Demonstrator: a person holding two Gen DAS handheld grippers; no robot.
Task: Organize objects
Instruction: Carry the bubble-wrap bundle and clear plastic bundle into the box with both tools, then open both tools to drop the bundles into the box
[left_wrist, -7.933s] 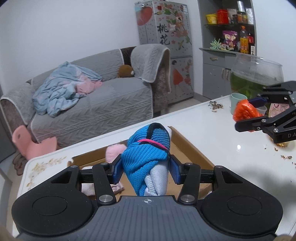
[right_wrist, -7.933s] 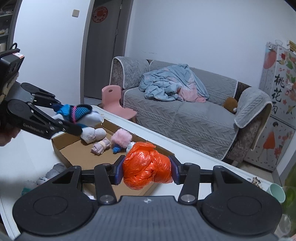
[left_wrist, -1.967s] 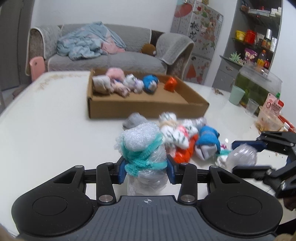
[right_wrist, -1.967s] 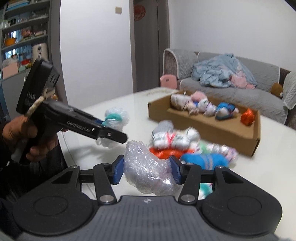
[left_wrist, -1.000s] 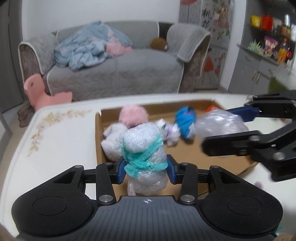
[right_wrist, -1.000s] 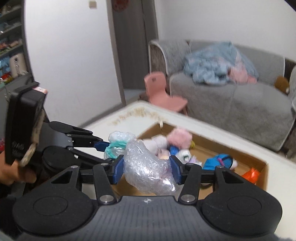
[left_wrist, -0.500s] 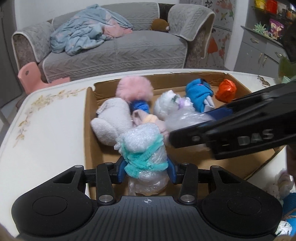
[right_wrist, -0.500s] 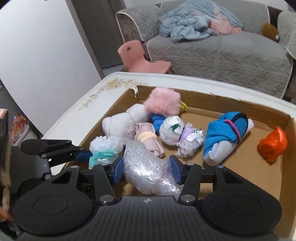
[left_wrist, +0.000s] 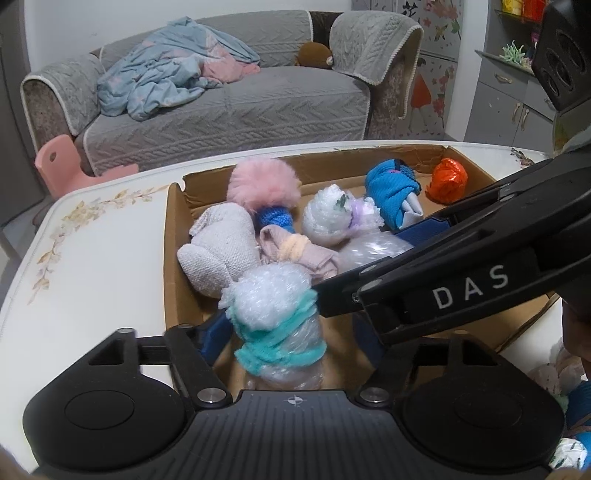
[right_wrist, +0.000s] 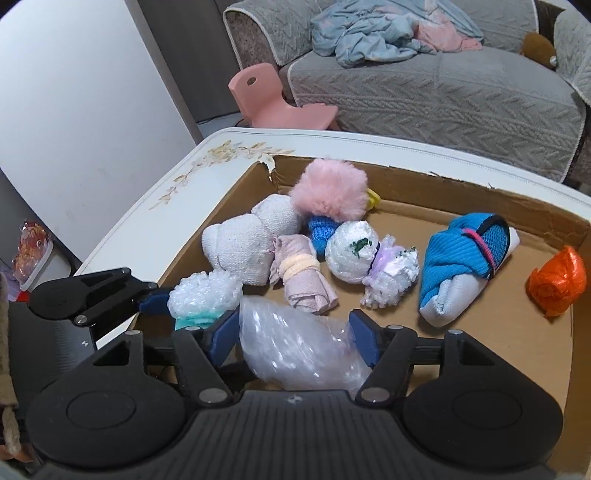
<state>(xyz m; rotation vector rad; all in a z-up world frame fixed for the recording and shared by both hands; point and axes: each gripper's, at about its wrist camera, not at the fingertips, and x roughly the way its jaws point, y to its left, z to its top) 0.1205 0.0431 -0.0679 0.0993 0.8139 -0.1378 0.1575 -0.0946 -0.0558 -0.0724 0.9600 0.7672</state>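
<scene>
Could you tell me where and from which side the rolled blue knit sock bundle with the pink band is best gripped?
Grip the rolled blue knit sock bundle across its thick blue middle, beside the pink band, coming from above. It lies flat and slanted on the cardboard box floor, with free space on both long sides for the fingers.

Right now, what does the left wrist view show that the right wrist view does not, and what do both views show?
Only the left wrist view shows the grey cabinet with shelves and the leftover bundles on the table outside the box.

Only the right wrist view shows the white wall panel and a yellow piece behind the pink fluffy ball.

Both show the cardboard box, the orange bundle, the blue sock roll, the sofa, the teal-banded bubble wrap bundle between the left gripper's opened jaws, and the clear plastic bundle in the right gripper.
</scene>
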